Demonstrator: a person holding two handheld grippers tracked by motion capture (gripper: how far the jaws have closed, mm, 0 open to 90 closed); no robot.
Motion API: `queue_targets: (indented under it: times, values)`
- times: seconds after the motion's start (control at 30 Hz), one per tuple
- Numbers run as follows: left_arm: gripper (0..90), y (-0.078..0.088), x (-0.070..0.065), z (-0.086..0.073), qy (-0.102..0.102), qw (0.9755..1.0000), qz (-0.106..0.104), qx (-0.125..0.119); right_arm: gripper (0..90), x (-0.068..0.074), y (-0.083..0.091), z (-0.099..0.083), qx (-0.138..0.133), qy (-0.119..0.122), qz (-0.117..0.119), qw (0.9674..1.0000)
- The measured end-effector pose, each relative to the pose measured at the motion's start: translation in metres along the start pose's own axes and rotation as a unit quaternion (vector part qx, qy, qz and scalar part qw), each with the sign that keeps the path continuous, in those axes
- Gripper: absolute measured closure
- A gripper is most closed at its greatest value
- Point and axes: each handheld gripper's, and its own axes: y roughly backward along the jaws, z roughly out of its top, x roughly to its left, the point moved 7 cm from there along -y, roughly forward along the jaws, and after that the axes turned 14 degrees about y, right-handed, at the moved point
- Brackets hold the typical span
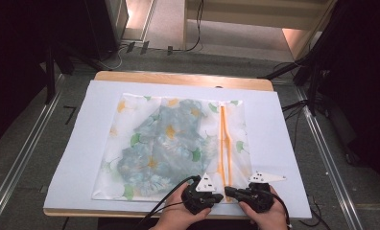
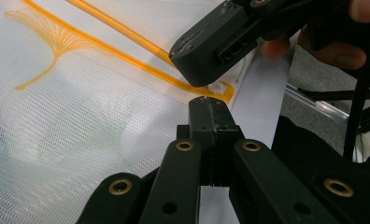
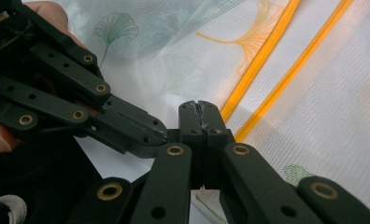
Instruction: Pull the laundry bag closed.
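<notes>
A white mesh bag (image 1: 130, 182) printed with ginkgo leaves lies flat on the white sheet (image 1: 269, 134), with a blue flowered garment (image 1: 169, 143) inside it. An orange zipper (image 1: 224, 139) runs down its right side to the near edge. My left gripper (image 1: 220, 196) and right gripper (image 1: 228, 191) meet tip to tip at that near zipper end. In the left gripper view my left gripper (image 2: 210, 103) is shut just short of the zipper end (image 2: 223, 93), where the right gripper's tip (image 2: 206, 56) rests. In the right gripper view my right gripper (image 3: 198, 108) is shut beside the zipper (image 3: 262, 56), nothing visible between its jaws.
The sheet covers a wooden table (image 1: 178, 77) whose far edge shows. Grey floor with metal rails (image 1: 25, 158) flanks it, and dark stands and cables (image 1: 313, 72) are at the back right. Both hands are at the table's near edge.
</notes>
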Motion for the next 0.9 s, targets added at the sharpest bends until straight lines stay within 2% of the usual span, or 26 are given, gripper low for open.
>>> queue_targets:
  times: [0.17,0.4,0.63,0.7,0.9]
  values:
    - [90.0,0.0,-0.001,-0.001,-0.004,1.0,0.0,-0.001,90.0,0.0,-0.001,0.002,0.0,-0.007,-0.009,0.9999]
    - [90.0,0.0,0.0,-0.001,0.001,1.0,-0.005,0.0,90.0,-0.003,-0.003,0.007,0.005,0.0,-0.024,0.9997]
    - [90.0,0.0,0.001,-0.001,0.008,0.9999,-0.011,0.0,90.0,-0.003,-0.002,0.009,0.002,0.002,-0.026,0.9997]
    - [90.0,0.0,0.001,-0.001,0.006,0.9999,-0.01,0.001,90.0,-0.002,-0.002,0.012,0.001,0.012,-0.028,0.9995]
    - [90.0,0.001,0.001,0.0,0.012,0.9998,-0.013,0.002,90.0,0.0,-0.002,0.011,-0.001,0.015,-0.021,0.9997]
